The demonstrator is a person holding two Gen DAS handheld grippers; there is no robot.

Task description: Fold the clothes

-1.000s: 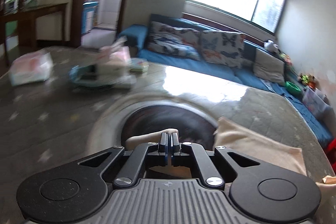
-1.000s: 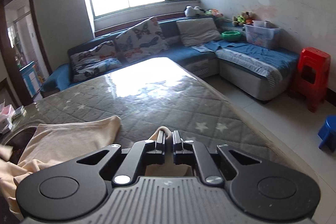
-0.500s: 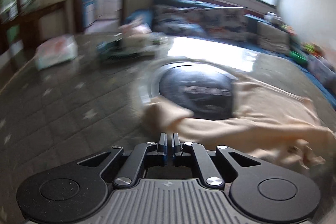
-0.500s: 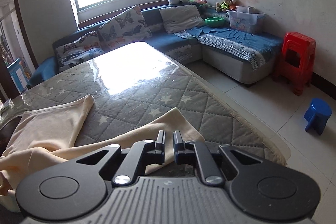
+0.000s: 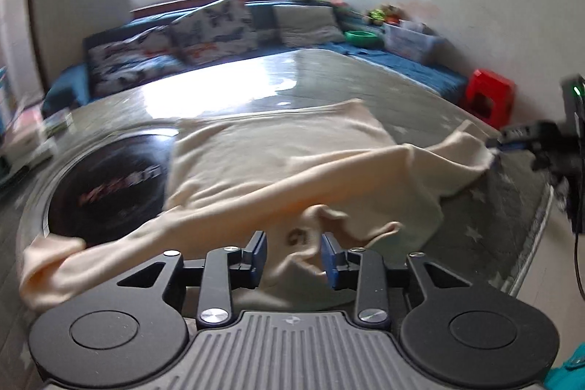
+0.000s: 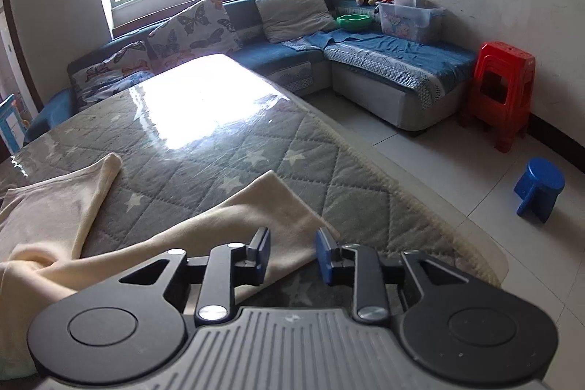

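Observation:
A cream long-sleeved garment (image 5: 278, 152) lies spread on the grey quilted table cover (image 5: 486, 207), one sleeve folded across its body. My left gripper (image 5: 293, 253) is open just above the garment's near edge, holding nothing. The right gripper shows at the right edge of the left wrist view (image 5: 548, 141), next to the sleeve's end. In the right wrist view my right gripper (image 6: 293, 253) is open over the flat sleeve end (image 6: 263, 207) of the garment, holding nothing.
A black round inset (image 5: 106, 185) sits in the table on the left, under part of the garment. Boxes and clutter (image 5: 29, 134) lie at the far left. The table edge (image 6: 438, 218) runs on the right; a red stool (image 6: 502, 90) and blue stool (image 6: 539, 181) stand on the floor.
Both grippers were shut on the garment a second ago and have opened, letting go of it. The left gripper has swung right and pulled back; the sleeve now lies across the garment.

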